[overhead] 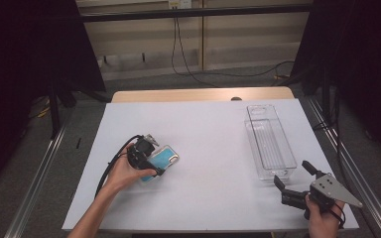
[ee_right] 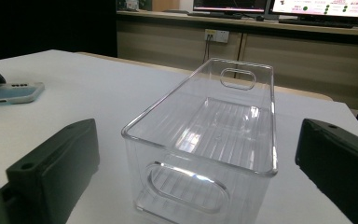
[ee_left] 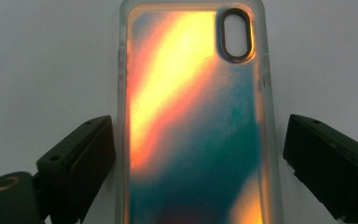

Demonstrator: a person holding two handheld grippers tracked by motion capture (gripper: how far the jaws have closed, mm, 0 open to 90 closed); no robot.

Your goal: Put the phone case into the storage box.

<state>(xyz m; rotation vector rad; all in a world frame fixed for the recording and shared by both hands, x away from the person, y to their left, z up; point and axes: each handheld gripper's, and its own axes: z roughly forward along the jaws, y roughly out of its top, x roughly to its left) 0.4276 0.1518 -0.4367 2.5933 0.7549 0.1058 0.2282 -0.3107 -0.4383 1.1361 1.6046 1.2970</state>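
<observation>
A phone case (overhead: 166,156) with a clear rim and a teal and orange back lies flat on the white table (overhead: 203,148), left of centre. My left gripper (overhead: 154,158) is low over its near end. In the left gripper view the case (ee_left: 191,121) lies between the open jaws of that gripper (ee_left: 198,140); the left jaw is close to its edge and the right jaw stands apart. My right gripper (overhead: 292,174) is open at the table's front right, just before the near end of an empty clear plastic bin (overhead: 270,141). Its view shows the bin (ee_right: 205,140) ahead of its jaws.
The bin has handle cut-outs at both ends and lies lengthwise along the table's right side. The phone case (ee_right: 9,91) shows far left in the right gripper view. Metal rails run along both sides of the table, and dark curtains hang beyond.
</observation>
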